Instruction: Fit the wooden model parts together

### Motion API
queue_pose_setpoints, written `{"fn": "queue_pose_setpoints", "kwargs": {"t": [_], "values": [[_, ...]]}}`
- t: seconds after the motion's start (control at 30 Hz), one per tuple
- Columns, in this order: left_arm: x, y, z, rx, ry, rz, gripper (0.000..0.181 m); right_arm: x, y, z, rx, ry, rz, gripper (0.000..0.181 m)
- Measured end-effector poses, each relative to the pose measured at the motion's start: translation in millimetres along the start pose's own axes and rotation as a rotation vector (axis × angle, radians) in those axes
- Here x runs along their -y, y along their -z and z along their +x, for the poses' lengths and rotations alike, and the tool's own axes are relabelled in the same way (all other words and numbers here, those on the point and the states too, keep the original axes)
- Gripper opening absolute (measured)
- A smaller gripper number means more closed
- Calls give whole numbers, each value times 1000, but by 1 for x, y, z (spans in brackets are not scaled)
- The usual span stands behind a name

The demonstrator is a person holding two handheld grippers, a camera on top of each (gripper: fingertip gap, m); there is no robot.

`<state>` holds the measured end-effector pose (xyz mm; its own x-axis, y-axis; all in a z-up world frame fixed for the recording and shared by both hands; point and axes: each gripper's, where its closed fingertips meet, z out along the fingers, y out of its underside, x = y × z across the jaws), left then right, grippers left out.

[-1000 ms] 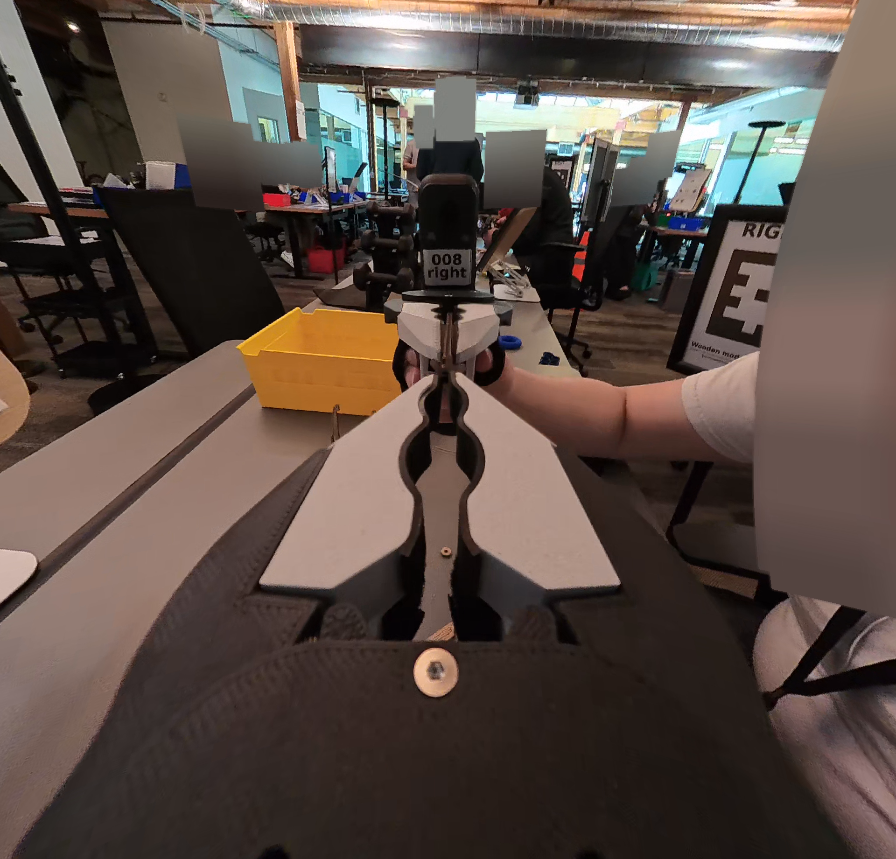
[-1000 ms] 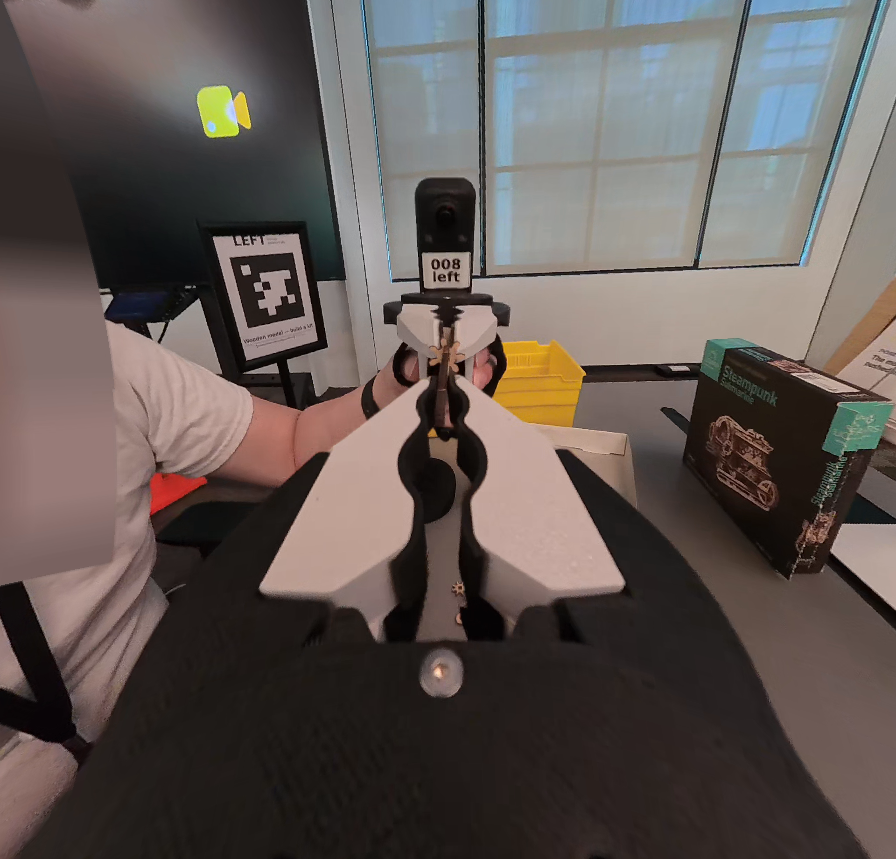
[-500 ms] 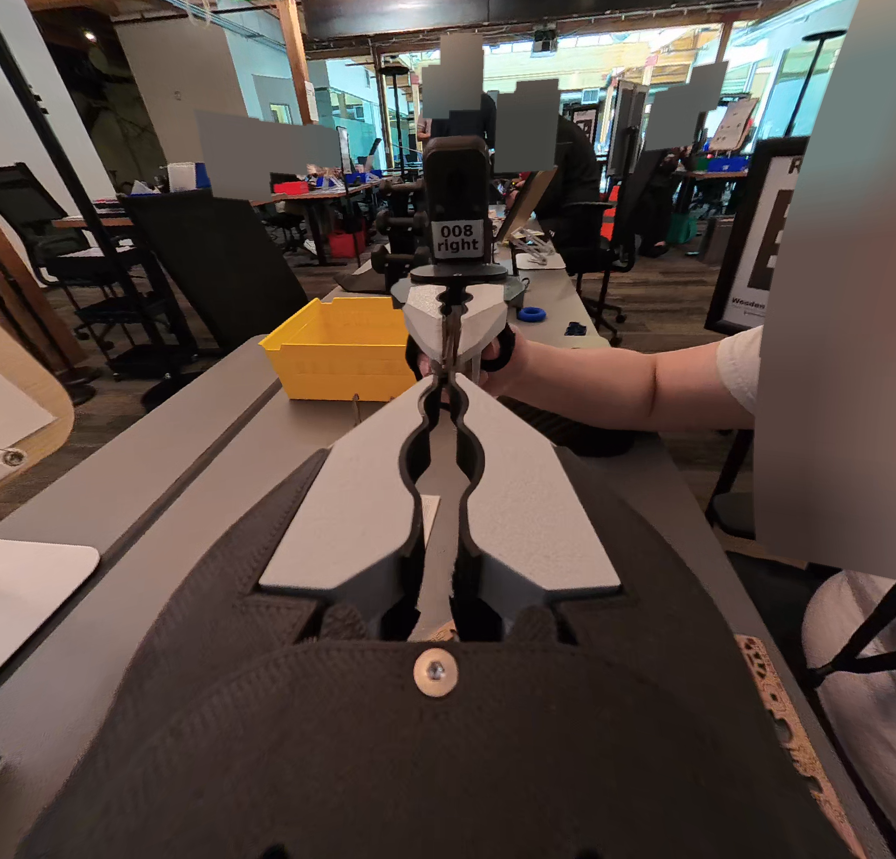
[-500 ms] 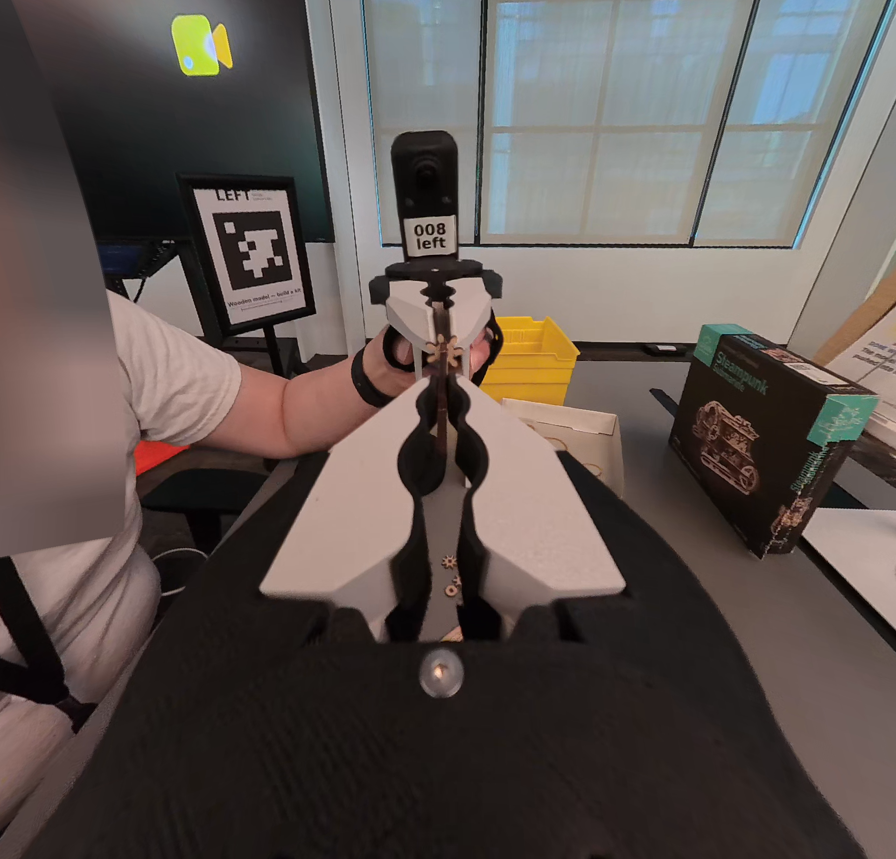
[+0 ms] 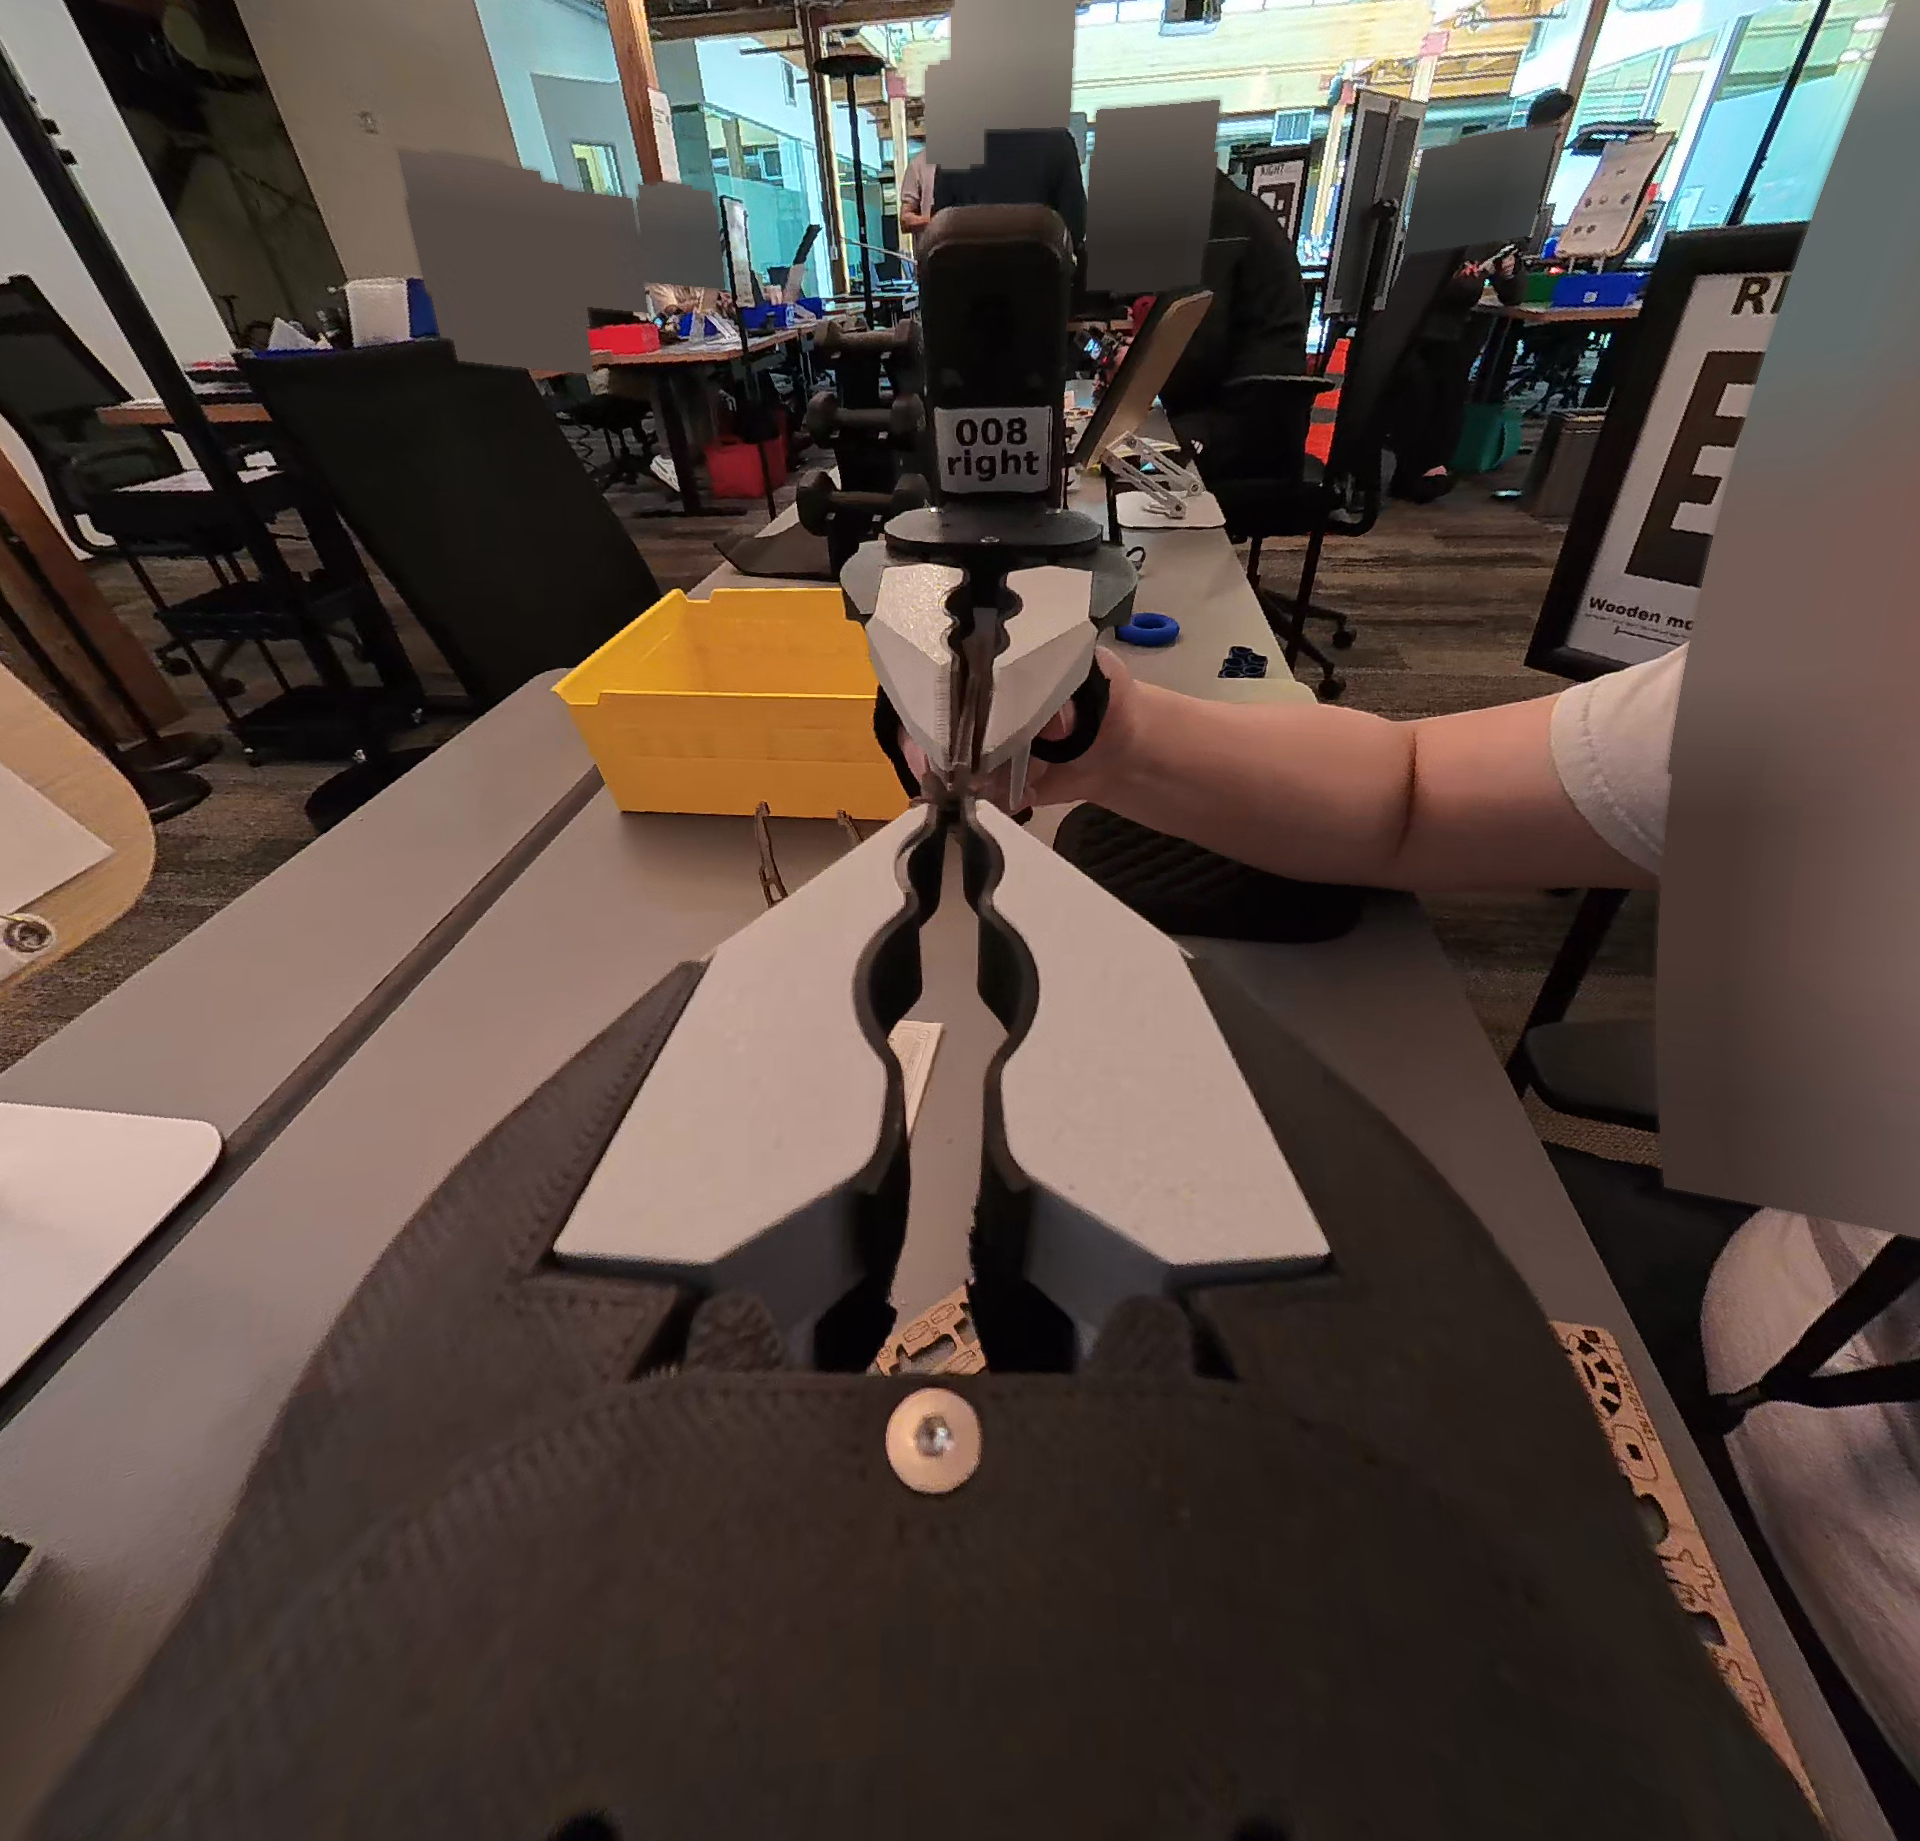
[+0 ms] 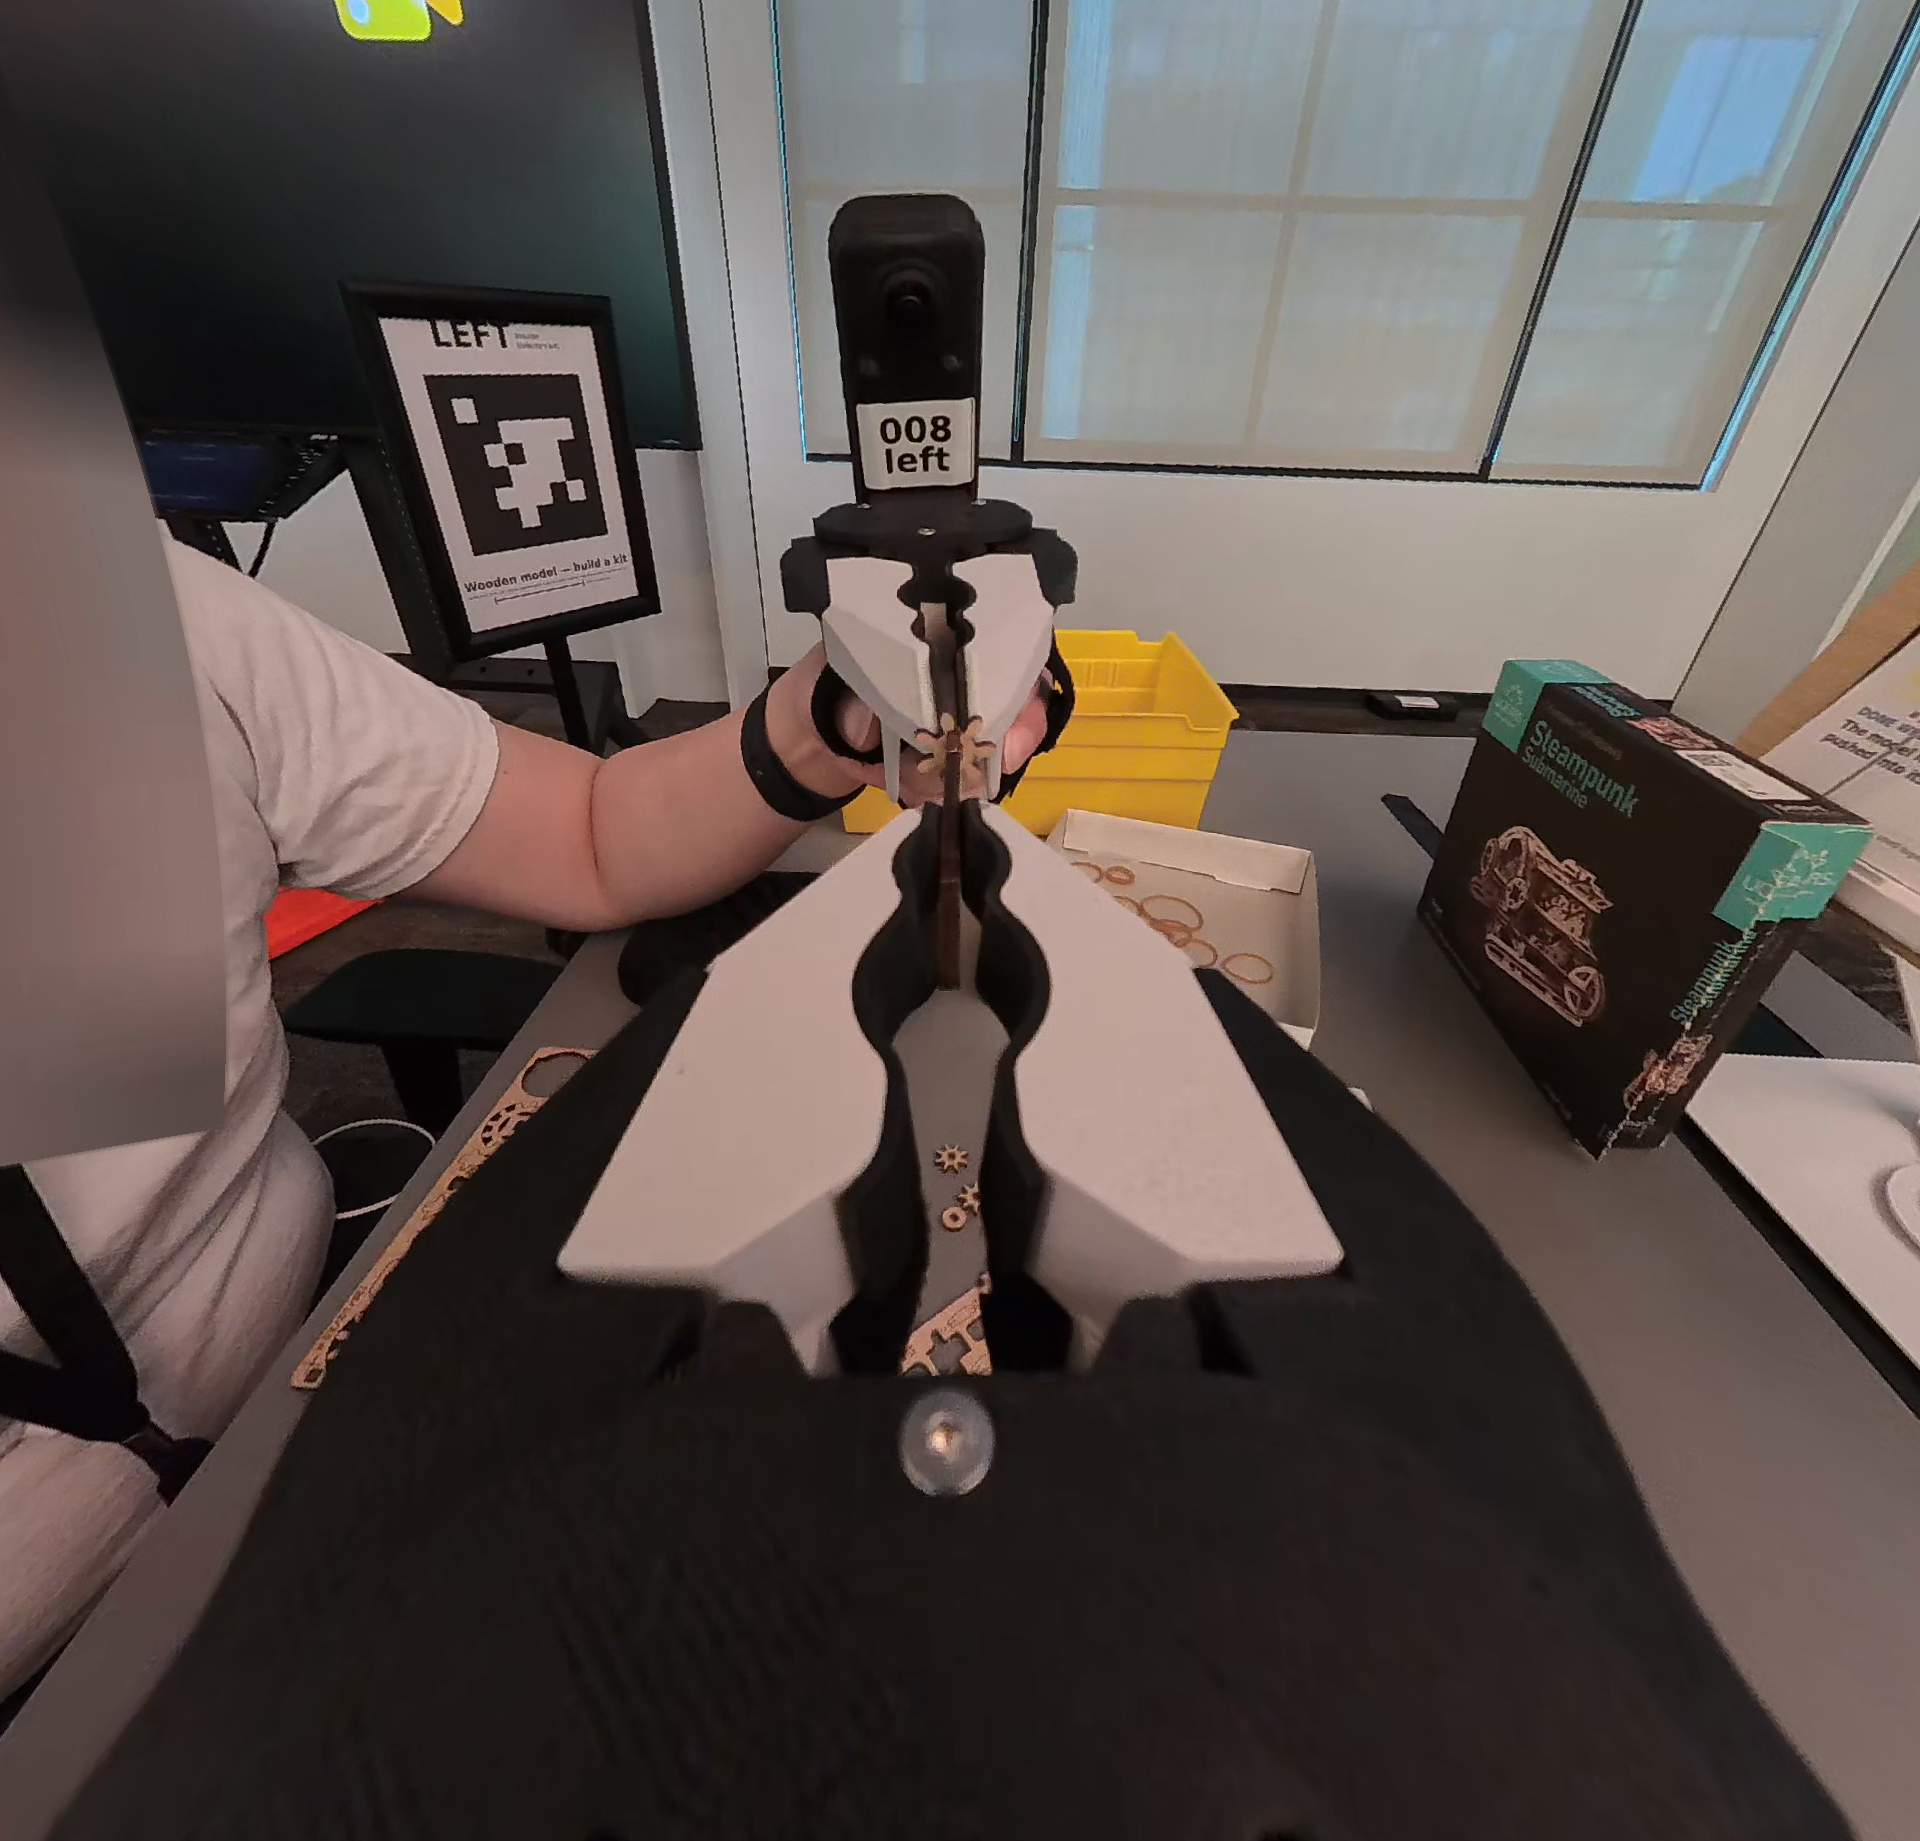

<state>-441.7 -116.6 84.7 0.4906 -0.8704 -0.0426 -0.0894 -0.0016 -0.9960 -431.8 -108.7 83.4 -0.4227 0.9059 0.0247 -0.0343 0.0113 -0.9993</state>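
Observation:
My two grippers face each other tip to tip above the grey table [image 5: 436, 970]. In the right wrist view my left gripper [image 6: 951, 763] is shut on a small light wooden gear [image 6: 951, 745]. My right gripper [image 6: 948, 827] is shut on a thin dark wooden strip [image 6: 948, 908], seen edge-on between its fingers, and the strip's far end meets the gear. In the left wrist view my left gripper [image 5: 948, 812] is closed at its tips, and my right gripper [image 5: 961, 765] opposite holds the strip [image 5: 968, 695] edge-on. The joint itself is too small to make out.
A yellow bin [image 5: 727, 690] stands behind. The dark kit box [image 6: 1621, 908] is at right, with a white tray of rubber bands [image 6: 1278, 872] beside it. Laser-cut wooden sheets [image 6: 447, 1189] and small loose gears [image 6: 951, 1157] lie on the table. A person's arm [image 5: 1299, 794] holds each gripper.
Both grippers have stayed tip to tip and shut on their parts. Both views have tipped downward, so more of the table and the loose parts shows.

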Motion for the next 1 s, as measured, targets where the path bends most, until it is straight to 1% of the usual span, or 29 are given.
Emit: {"fn": "queue_pose_setpoints", "kwargs": {"t": [0.5, 1.0], "values": [[-8, 1, 4, -29, -13, -59, 0, -7, -1, -5, 29, 6, -56, 1], [-19, 2, 1, -19, -20, -135, 0, -17, -4, -3, 11, 26, -121, 2]]}}
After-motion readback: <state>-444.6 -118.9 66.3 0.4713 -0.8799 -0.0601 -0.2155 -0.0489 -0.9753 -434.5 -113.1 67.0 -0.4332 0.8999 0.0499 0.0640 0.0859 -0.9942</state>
